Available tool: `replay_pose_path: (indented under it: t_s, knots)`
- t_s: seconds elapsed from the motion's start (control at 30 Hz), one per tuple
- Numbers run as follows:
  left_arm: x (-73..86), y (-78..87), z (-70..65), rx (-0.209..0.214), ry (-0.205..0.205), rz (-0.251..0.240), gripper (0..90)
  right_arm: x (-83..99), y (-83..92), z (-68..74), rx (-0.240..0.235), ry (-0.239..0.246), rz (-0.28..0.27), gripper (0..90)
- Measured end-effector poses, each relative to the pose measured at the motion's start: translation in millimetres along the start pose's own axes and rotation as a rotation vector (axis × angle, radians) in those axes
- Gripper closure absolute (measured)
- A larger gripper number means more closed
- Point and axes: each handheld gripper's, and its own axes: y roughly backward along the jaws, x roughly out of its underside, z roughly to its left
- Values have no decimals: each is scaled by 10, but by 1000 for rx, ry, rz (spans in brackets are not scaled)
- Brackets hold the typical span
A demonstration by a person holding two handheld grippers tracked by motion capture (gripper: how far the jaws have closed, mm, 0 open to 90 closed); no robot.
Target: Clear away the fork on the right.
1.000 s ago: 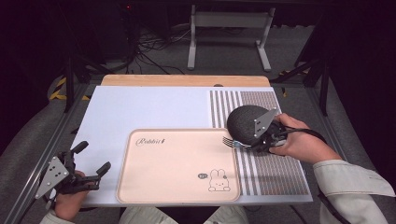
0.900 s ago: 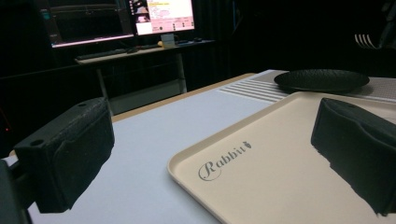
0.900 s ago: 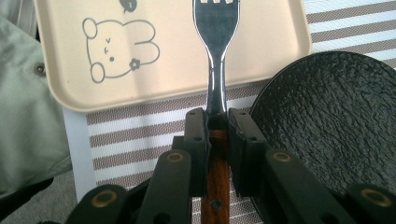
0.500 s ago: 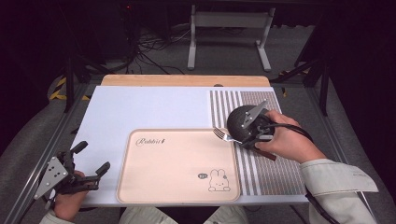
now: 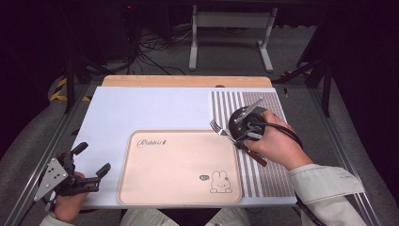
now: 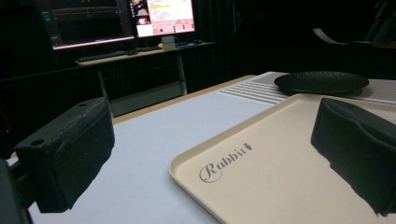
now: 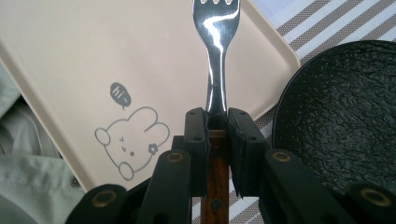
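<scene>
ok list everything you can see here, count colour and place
tray: 1, beige with a rabbit drawing and lettering, near middle of the table
fork: 1, silver head with brown wooden handle, clamped in the right gripper, tines over the tray's right edge
plate: 1, black and textured, on the striped mat beside the tray
striped mat: 1, grey and white stripes, right part of the table
table cover: 1, pale white sheet, under tray and mat
monitors: 2, lit screens, on a desk beyond the table
left gripper: 1, black fingers apart, empty, at the near left table edge
right gripper: 1, black, closed on the fork
</scene>
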Motion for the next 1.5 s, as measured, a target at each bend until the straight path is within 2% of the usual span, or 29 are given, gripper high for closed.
replay_pose_path:
  t_s: [0.17,0.33,0.4,0.57,0.73,0.9,1.0,1.07,1.5]
  knots:
    - [0,-1,1,0,0,0,2,-37,-24,51,21,-90,-7,792]
    - [-1,-1,1,1,-1,0,2,-65,-72,100,28,-148,-3,792]
    - [-1,0,2,1,-1,0,2,-75,-101,115,29,-196,0,792]
    - [-2,1,4,1,-1,0,2,-104,-141,163,51,-241,0,792]
    - [-3,2,5,1,0,-1,2,-137,-189,211,82,-251,17,792]
    - [-4,4,6,0,-3,-3,3,-153,-276,242,74,-289,18,792]
    - [-4,4,6,1,-3,-2,3,-160,-323,255,62,-279,21,792]
    - [-3,2,7,2,0,-1,3,-168,-366,273,72,-281,30,792]
    - [-6,4,11,2,-1,-4,3,-213,-617,335,33,-314,36,791]
